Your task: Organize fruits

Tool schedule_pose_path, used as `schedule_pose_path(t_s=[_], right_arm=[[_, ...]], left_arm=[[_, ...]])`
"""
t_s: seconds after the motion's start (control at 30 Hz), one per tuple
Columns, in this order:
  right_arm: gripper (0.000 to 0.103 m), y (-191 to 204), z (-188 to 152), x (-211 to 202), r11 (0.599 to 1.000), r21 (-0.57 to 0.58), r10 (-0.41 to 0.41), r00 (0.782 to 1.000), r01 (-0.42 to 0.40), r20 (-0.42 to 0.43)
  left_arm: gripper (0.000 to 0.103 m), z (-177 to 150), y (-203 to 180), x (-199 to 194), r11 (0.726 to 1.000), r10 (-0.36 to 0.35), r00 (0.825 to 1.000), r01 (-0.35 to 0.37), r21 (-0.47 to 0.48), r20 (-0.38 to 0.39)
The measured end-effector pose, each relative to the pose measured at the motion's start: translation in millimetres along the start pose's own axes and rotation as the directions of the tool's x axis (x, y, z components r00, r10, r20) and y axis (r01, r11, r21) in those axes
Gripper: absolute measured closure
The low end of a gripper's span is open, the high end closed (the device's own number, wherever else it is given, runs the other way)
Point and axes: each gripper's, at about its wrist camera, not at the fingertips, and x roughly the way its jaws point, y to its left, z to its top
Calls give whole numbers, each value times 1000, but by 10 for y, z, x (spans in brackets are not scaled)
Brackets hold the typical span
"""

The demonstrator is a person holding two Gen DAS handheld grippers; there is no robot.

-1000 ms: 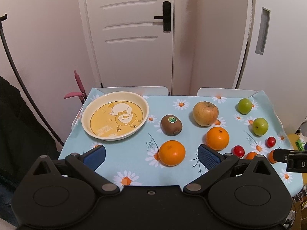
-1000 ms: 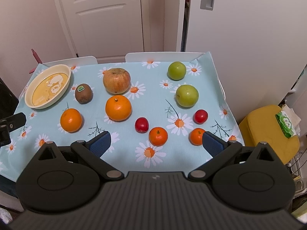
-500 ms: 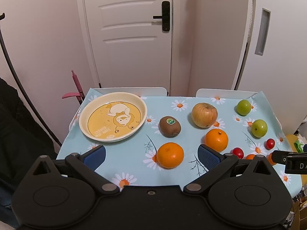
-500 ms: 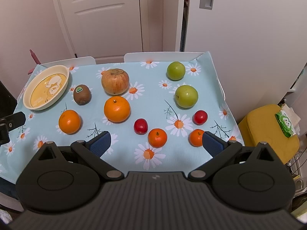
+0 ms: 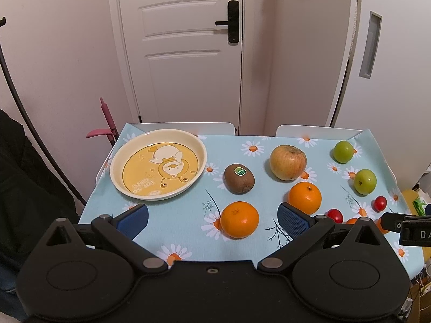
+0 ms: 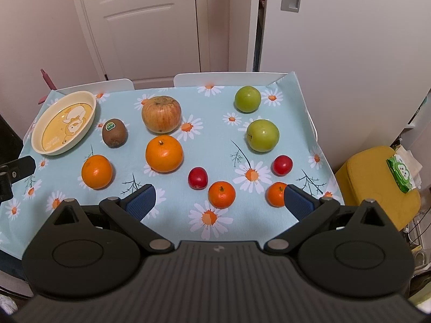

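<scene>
Ten pieces of fruit lie loose on your bench, which is covered by a light blue cloth printed with daisies, and none of them sits in the round cream plate with the yellow cartoon picture at the far left corner. You hold both tongs above the near edge with nothing between their blue pads. Your left tongs stand wide apart, and the nearer large orange lies on the cloth beyond the gap between them. Your right tongs are spread just as wide, with one small tangerine showing in the gap and a second small tangerine partly hidden behind the right pad.

Just right of the plate lies the brown kiwi with a green sticker. Beyond it to the right sits the big yellow-red apple, and the second large orange lies just in front of that apple. Two green apples sit toward the far right side, one behind the other and apart. Two small red fruits lie between the oranges and the right edge, near the tangerines. Off the bench to the right stands a yellow stool with a green packet on top.
</scene>
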Motion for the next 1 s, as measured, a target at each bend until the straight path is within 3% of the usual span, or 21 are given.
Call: schedule_pose_path(t_s=[0.7,1.0], right_arm=[[0,67,-13,86,999,31,15,999,-16,39],[0,76,-97,361,998,-21,64,993,-62,98]], left_arm=[[0,66,69,90,999,-12,1000,11,52,5],[0,-112,-17,454,989,-68,996,60,133,55]])
